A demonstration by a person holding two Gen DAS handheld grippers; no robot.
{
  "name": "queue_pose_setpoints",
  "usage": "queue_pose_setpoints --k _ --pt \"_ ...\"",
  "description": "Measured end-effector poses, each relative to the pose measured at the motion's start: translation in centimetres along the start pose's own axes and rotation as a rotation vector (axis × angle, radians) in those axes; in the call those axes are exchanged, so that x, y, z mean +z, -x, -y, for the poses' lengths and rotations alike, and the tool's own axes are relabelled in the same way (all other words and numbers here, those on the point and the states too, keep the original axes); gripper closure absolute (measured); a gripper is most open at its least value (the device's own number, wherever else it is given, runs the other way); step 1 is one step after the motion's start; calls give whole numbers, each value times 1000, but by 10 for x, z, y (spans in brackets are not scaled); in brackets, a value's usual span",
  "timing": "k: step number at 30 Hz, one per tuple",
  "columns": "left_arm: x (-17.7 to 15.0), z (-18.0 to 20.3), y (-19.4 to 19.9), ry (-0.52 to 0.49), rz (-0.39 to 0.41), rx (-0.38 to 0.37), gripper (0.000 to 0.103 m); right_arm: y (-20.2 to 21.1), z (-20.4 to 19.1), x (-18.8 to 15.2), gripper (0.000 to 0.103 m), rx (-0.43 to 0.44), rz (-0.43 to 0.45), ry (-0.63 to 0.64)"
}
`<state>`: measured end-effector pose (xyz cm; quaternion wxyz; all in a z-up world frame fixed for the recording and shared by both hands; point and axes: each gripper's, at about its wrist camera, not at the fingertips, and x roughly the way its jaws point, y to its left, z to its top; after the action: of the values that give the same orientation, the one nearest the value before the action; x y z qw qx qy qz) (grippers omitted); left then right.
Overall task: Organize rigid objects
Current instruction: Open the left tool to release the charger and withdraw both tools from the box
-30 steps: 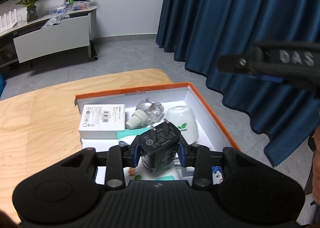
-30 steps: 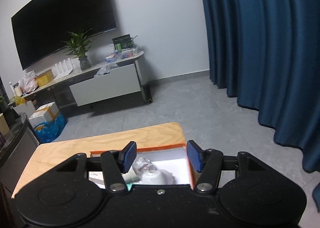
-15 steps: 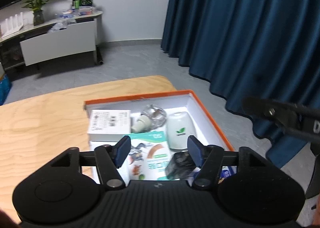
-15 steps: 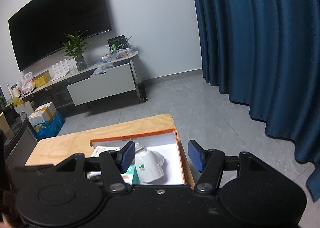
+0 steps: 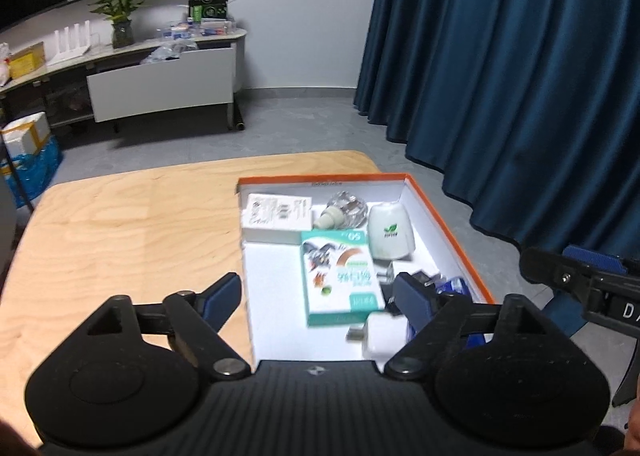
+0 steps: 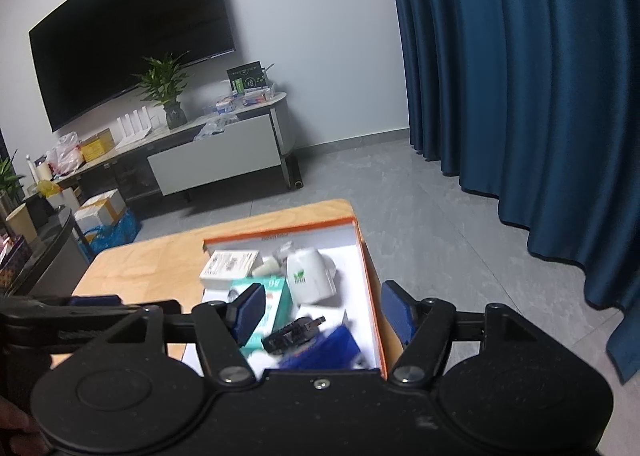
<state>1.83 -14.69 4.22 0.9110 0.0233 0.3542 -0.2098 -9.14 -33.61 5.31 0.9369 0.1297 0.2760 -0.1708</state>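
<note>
A wooden table (image 5: 120, 224) carries an orange-rimmed box (image 5: 444, 216), white inside, into which the household's hard odds and ends are being sorted. The left gripper (image 5: 316, 296), which a second ago clamped a black plug adapter above the box, now stands wide and empty over its near end; half a second ago the adapter had already dropped out of the fingers. The black adapter (image 6: 294, 332) lies inside the box near the front right, beside a blue item (image 6: 328, 348). That placement appears finished, and the table shows nothing else waiting, so the sorting looks close to done.

The right gripper (image 6: 320, 308) also hangs wide with nothing between its fingers, and has tipped down over the box's right wall since the earlier views, when it looked out across the room.

Farther back sit a white carton (image 5: 278, 214), a teal packet (image 5: 340, 280), a white jar with a green leaf mark (image 5: 390, 232), a clear faceted bottle (image 5: 344, 210) and a white charger (image 5: 380, 336).

Motion blur smears the near end of the box. The left gripper's right finger covers most of the adapter in its own view, the blue item cannot be identified, and the box's front wall is cut off by both gripper bodies.
</note>
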Motion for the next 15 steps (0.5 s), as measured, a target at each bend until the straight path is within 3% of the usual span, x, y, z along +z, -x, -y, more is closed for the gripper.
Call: queue_pose_setpoints --k 15 --pt "-46 -4 43 61 -19 107 0 32 -11 -45 25 50 -72 54"
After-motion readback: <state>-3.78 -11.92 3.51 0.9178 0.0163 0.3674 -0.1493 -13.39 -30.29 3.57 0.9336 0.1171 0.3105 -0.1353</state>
